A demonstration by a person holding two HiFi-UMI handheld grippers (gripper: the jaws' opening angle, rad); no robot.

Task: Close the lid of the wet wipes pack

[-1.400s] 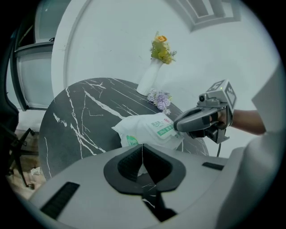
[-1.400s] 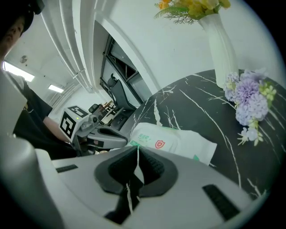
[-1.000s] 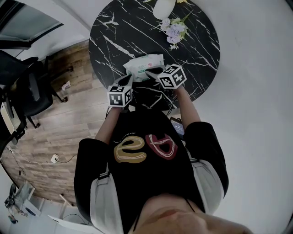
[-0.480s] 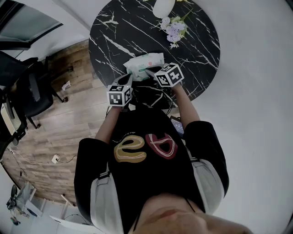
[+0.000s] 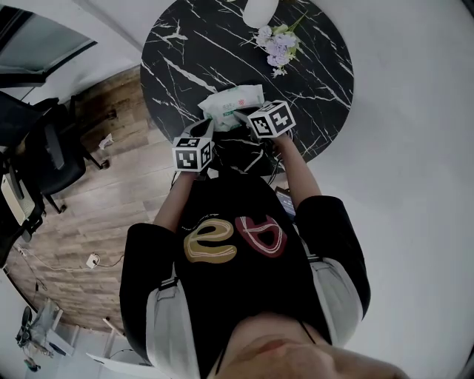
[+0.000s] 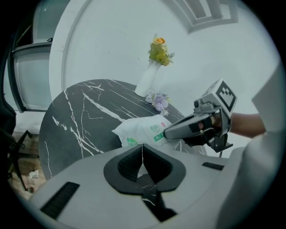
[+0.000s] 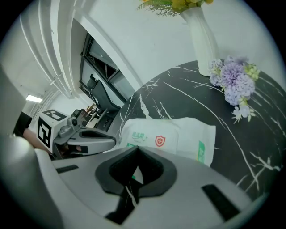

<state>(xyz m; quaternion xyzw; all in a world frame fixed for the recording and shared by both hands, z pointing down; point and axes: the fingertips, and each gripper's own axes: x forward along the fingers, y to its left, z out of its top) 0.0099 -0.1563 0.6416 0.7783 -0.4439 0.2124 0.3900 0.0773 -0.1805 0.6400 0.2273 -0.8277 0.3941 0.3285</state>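
Observation:
The white wet wipes pack (image 5: 232, 104) lies near the front edge of the round black marble table (image 5: 192, 52). Its flat lid with a red shield mark (image 7: 154, 137) lies level with the top of the pack. My left gripper (image 6: 142, 146) is shut and empty, its tip just short of the pack's (image 6: 145, 129) near left corner. My right gripper (image 7: 135, 151) is shut too, with its tip over the pack's near edge. Each gripper shows in the other's view: the right gripper (image 6: 196, 126) reaches onto the pack, and the left gripper (image 7: 82, 141) sits at its left end.
A white vase (image 5: 259, 11) with yellow flowers stands at the table's far edge, with a loose purple flower bunch (image 5: 275, 46) lying beside it. A black office chair (image 5: 44, 159) stands on the wooden floor to the left. A white wall lies behind the table.
My right gripper has shifted slightly left and forward onto the pack. The left gripper has stayed put.

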